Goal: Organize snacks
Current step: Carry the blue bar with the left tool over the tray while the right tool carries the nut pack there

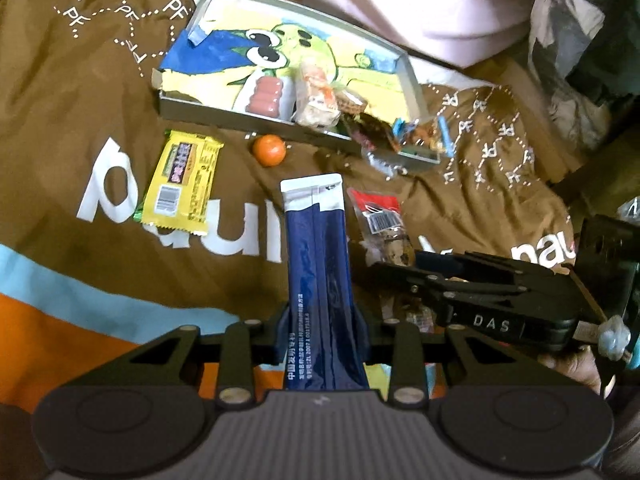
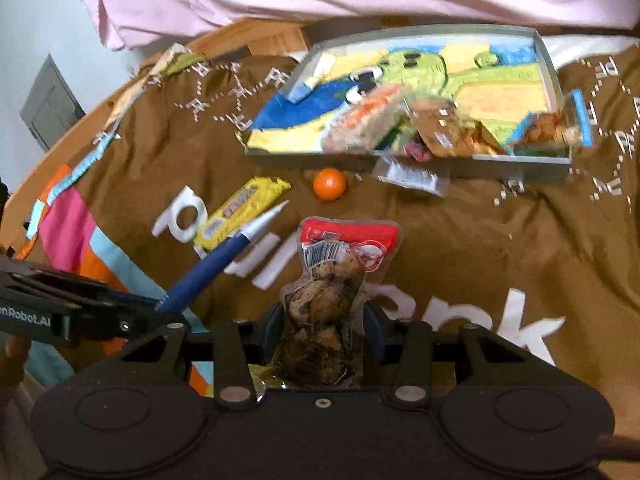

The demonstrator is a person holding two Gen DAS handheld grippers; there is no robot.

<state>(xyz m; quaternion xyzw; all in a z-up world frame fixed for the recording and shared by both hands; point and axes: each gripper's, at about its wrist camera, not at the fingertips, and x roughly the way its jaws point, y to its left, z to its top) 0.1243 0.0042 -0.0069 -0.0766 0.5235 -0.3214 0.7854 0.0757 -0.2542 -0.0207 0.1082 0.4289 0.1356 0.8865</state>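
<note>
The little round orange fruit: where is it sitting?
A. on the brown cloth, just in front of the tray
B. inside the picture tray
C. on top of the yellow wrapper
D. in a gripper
A: the little round orange fruit lies on the brown cloth, just outside the grey tray's front wall.

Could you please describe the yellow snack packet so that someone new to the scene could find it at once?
Start at the shallow tray with the cartoon picture, lying on the brown cloth. In front of its near edge sits a small orange fruit; the yellow packet lies flat just left of it. It is the only yellow wrapper, barcode facing up.
</note>
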